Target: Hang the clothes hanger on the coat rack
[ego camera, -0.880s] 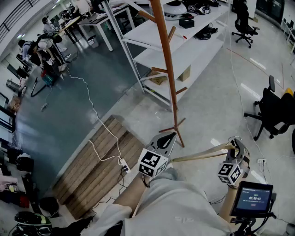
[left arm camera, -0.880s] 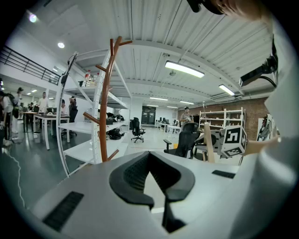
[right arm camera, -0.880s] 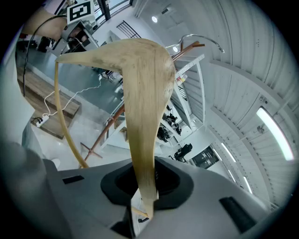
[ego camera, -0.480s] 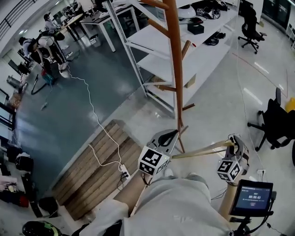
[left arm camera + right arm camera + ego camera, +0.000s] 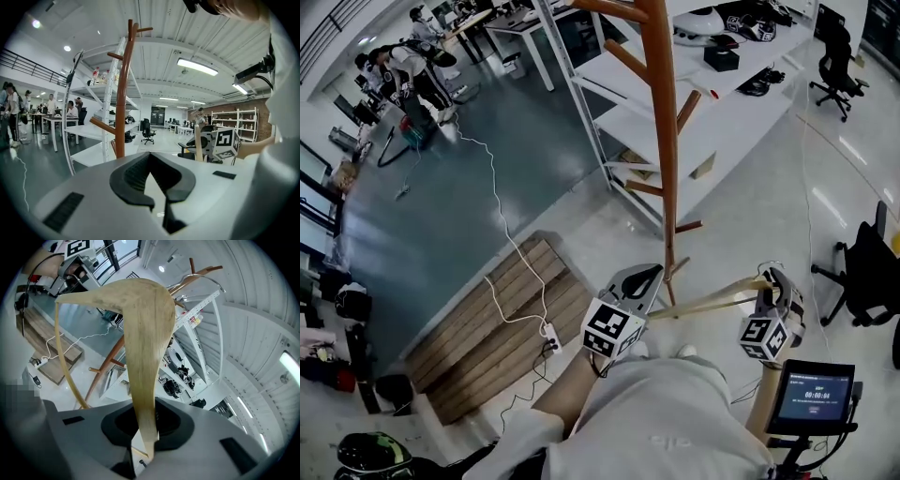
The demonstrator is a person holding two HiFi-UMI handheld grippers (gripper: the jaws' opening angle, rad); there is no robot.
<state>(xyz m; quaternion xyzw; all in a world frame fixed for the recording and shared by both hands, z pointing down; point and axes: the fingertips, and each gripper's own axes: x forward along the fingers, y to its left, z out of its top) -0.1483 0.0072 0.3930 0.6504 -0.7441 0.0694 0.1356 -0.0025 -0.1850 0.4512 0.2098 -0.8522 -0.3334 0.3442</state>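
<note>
Two tongs, right tongs (image 5: 767,293) gripping wooden hanger (image 5: 708,302), stretched leftward toward left tongs (image 5: 639,277), closed empty.

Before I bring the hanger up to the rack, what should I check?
1. Right tool shut on the hanger: ok.
2. Hanger's metal hook free of obstruction: ok.
3. Left tool empty, clear of the hanger: ok.
4. Coat rack bare of clothes: ok, as far as is in view.
5. Hook over a peg: not ok, not yet there.
6. Rack base steady: cannot tell.
</note>
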